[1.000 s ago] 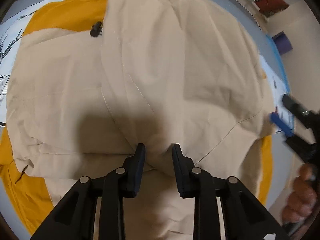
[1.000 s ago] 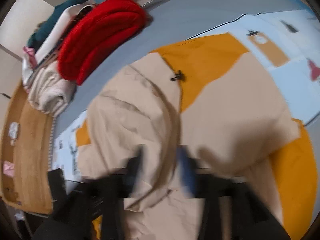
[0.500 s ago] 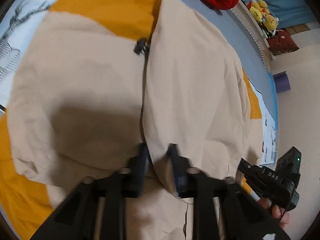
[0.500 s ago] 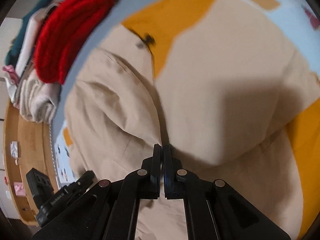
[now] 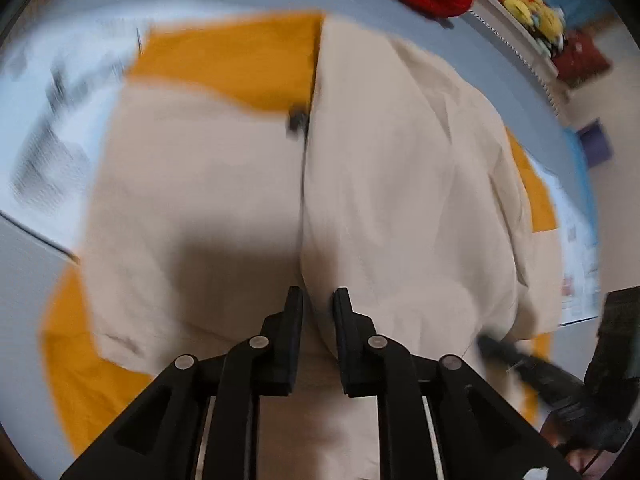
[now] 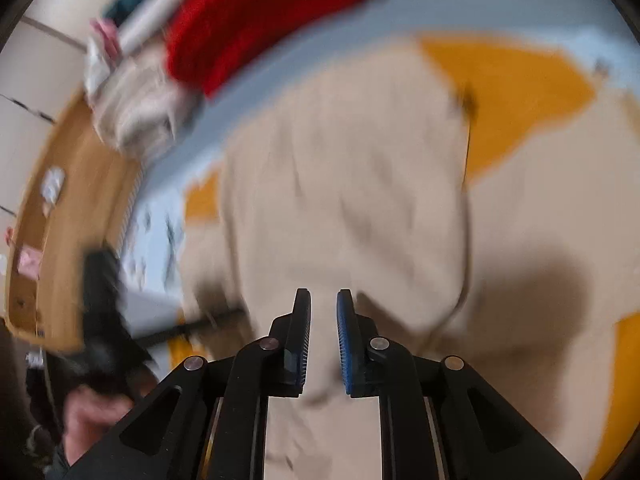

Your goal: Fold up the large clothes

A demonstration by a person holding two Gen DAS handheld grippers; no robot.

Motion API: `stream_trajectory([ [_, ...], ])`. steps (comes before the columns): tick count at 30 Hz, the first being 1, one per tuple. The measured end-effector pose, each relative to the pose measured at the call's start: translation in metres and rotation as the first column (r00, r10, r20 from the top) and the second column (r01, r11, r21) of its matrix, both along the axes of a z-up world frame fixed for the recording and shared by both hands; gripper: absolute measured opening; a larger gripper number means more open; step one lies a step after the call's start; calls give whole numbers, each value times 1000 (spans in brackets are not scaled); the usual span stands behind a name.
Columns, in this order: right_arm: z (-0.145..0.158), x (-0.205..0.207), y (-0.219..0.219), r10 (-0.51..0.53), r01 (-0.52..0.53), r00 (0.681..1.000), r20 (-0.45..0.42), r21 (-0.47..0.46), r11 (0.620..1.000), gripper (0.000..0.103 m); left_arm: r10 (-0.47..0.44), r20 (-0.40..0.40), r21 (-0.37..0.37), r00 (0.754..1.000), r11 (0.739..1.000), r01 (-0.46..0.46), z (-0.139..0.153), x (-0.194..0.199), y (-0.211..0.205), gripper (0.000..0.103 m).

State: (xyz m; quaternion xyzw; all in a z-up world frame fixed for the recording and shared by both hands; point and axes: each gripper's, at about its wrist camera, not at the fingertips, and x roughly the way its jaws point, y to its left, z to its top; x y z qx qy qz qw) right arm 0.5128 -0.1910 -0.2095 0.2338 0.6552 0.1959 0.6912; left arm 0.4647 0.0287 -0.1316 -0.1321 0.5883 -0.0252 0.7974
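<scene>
A large beige jacket with orange lining lies spread on a light blue surface, its two front panels meeting at a black zipper pull. My left gripper sits over the lower edge of the jacket with a narrow gap between its jaws and a fold of beige fabric in that gap. My right gripper is slightly open over the jacket, beige cloth showing between the fingers. The orange lining shows in the right wrist view too. Both views are blurred.
A red garment and a pile of folded clothes lie at the far side. A wooden edge runs on the left of the right wrist view. Toys sit on a shelf at the far right.
My right gripper was fully shut half a second ago and now has a gap. Both grippers have moved, and the jacket's right panel now lies folded over to the zipper line.
</scene>
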Motion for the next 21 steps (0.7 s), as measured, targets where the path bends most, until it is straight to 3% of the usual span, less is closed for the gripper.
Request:
stream_trajectory([
  [1, -13, -4, 6, 37, -39, 998, -51, -53, 998, 14, -28, 47, 26, 999, 999, 26, 10, -2, -6, 14],
  [4, -6, -4, 7, 31, -33, 998, -46, -49, 998, 15, -127, 117, 7, 985, 992, 127, 26, -4, -24, 14],
  [5, 0, -2, 7, 38, -40, 999, -30, -45, 998, 15, -145, 106, -20, 984, 989, 148, 22, -7, -26, 14],
  [7, 15, -1, 6, 44, -44, 999, 20, -25, 999, 15, -163, 12, -81, 987, 983, 163, -1, -5, -28, 15],
  [9, 23, 0, 4, 34, -33, 997, 67, -13, 999, 16, -156, -130, -75, 979, 986, 147, -35, -6, -24, 15],
  [10, 24, 0, 0, 16, -14, 996, 85, -29, 999, 18, -145, -158, -67, 977, 989, 136, -43, -7, -21, 14],
  [14, -1, 3, -11, -50, 49, 999, -12, -81, 996, 21, -134, -99, -74, 986, 989, 127, -23, -10, -19, 15],
  [16, 2, 3, -13, -76, 76, 997, 1, -63, 995, 21, -149, -69, -68, 987, 987, 144, -14, -11, -20, 17],
  [18, 7, 4, -4, -23, 27, 999, 38, -100, 995, 21, -148, -85, -64, 985, 988, 143, -17, -11, -18, 19],
  [21, -10, -3, -1, 1, -7, 999, -39, -168, 986, 21, -108, -147, -31, 983, 994, 104, -25, -6, -11, 19],
])
